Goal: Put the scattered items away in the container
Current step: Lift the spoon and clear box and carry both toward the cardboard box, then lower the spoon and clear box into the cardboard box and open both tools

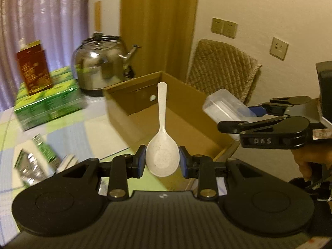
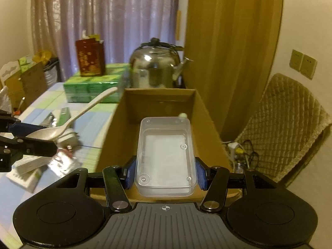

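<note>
Cardboard box [image 2: 159, 103] lies beneath gripper-held spoon [image 1: 162, 157] and clear plastic case [image 2: 166, 157]

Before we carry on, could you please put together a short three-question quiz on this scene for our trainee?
1. True or false: the left tool grips the white spoon by its handle.
2. What does the right tool hold? A) steel kettle B) clear plastic box C) green carton
3. Fill in: the clear plastic box is held over the open ______ box.

Key
1. False: the pads clamp the bowl, and the handle points away from the tool.
2. B.
3. Cardboard: the cardboard box lies below and ahead of it.
</note>
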A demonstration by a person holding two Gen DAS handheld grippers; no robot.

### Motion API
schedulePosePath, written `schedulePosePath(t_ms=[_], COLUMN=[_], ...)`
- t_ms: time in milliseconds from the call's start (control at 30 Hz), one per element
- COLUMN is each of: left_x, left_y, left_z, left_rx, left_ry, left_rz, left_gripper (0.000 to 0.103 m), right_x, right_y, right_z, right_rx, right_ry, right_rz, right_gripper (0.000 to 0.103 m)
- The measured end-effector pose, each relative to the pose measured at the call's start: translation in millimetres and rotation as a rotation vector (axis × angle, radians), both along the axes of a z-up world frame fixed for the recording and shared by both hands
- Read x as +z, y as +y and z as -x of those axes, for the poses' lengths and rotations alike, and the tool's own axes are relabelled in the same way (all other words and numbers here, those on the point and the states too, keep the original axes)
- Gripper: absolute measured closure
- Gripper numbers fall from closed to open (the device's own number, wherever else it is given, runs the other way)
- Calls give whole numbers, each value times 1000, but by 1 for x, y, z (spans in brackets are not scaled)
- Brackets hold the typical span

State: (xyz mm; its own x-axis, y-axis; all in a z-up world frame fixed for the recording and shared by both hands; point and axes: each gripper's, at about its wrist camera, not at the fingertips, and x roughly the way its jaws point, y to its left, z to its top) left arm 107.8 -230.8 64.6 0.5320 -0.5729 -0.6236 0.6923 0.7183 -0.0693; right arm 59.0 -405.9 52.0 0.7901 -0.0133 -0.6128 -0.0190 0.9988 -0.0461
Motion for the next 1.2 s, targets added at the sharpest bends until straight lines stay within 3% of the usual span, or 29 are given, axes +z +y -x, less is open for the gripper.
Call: schedulePosePath(t_ms=[200,633,967,1200], left_x=[-10,-54,-84,-87], left_y=[-41,-97,-114,-115], left_z=[-31,-81,-96,-99], left_rx=[-25,-55,-64,-62], left_ry=[21,68,104,104], left_rz=[-2,-85,-140,-163], left_gripper=[75,75,75,75], right_x=[-11,-52,-69,-70], right_y=[-23,-41,-45,-43], right_z=[-24,-84,-99,-101], right_rx=[-5,49,62,70], right_ry=[48,188,252,255], right_rz=[13,44,58,74], right_gripper=[50,50,50,50])
